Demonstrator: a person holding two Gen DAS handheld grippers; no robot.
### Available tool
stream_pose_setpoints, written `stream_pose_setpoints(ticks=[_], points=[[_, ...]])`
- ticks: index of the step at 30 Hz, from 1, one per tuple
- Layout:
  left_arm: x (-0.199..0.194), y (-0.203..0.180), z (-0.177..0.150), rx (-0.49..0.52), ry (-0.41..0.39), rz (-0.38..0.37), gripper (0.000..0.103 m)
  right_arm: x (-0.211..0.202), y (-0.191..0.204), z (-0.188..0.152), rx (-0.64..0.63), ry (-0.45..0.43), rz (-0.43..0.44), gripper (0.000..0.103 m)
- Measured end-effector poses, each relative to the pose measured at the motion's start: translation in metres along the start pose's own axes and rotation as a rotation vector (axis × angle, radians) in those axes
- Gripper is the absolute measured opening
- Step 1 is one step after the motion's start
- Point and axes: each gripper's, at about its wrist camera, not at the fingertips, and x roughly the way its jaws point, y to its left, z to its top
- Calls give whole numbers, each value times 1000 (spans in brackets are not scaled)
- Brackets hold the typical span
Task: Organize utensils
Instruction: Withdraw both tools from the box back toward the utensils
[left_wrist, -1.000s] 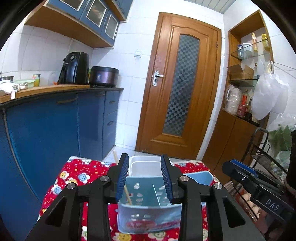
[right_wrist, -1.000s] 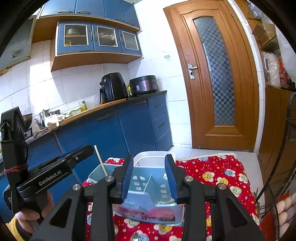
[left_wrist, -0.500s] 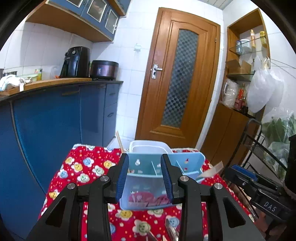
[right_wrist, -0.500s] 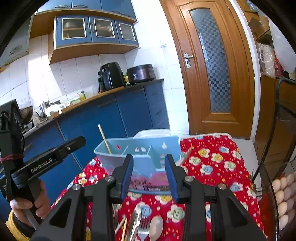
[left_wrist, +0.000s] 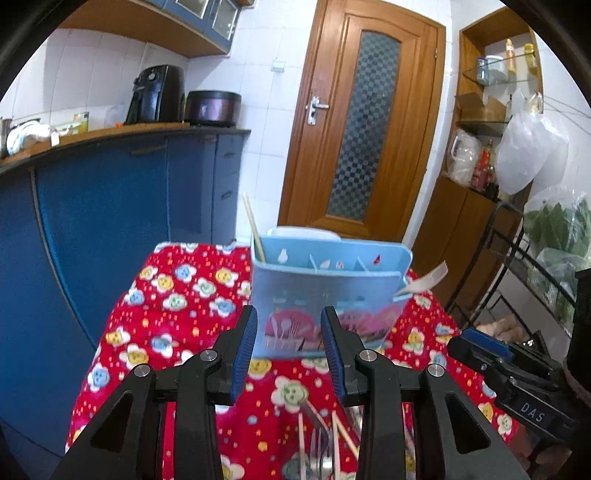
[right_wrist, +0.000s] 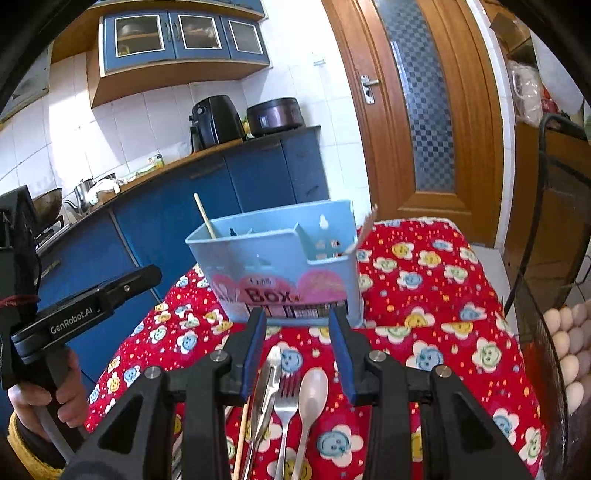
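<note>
Floral tablecloth (right_wrist: 424, 295): blue utensil box (right_wrist: 284, 266) at far edge; fork (right_wrist: 286, 398), spoon (right_wrist: 312, 391), probably tongs (right_wrist: 264, 387) near. Right gripper (right_wrist: 297, 354) and left gripper (left_wrist: 288, 354) both open, empty. Next: grasp spoon.

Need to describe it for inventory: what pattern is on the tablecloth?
Red cloth printed with colourful smiling flowers; clearest in the right wrist view.

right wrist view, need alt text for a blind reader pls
An open right gripper hovers over a spoon, fork and peeler lying on a red flowered tablecloth. Beyond stands a blue utensil box holding one chopstick.
</note>
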Motion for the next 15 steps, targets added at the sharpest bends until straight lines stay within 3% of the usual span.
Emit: stream_pose_setpoints(ticks=[15], points=[[19, 3, -35, 4, 167, 13, 36, 16, -14, -26, 36, 115, -28, 38]])
